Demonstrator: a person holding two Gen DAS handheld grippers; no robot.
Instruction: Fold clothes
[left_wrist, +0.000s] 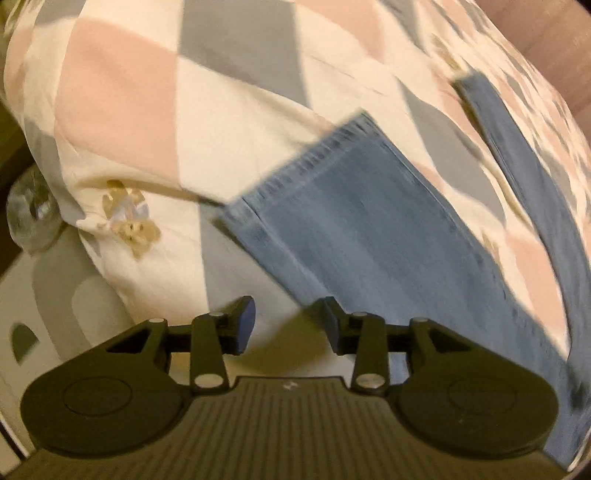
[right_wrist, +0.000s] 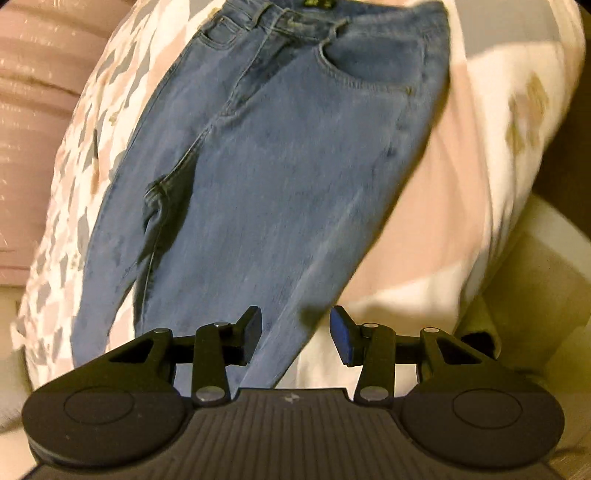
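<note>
A pair of blue jeans (right_wrist: 280, 173) lies spread on a bed covered with a pink, grey and cream checked quilt (left_wrist: 155, 110). In the right wrist view the waistband is at the far end and the legs run toward me. My right gripper (right_wrist: 295, 332) is open and empty, just above the near part of the right leg. In the left wrist view a jeans leg (left_wrist: 369, 229) ends in a hem at centre, and a second strip of denim (left_wrist: 524, 158) lies further right. My left gripper (left_wrist: 290, 321) is open and empty, near the leg's edge.
The quilt's edge hangs over the bed at the left, with a bear print (left_wrist: 129, 218). A clear round object (left_wrist: 31, 210) and pale floor (left_wrist: 55, 295) lie beyond it. A pink padded headboard or sofa (right_wrist: 40, 110) stands to the left.
</note>
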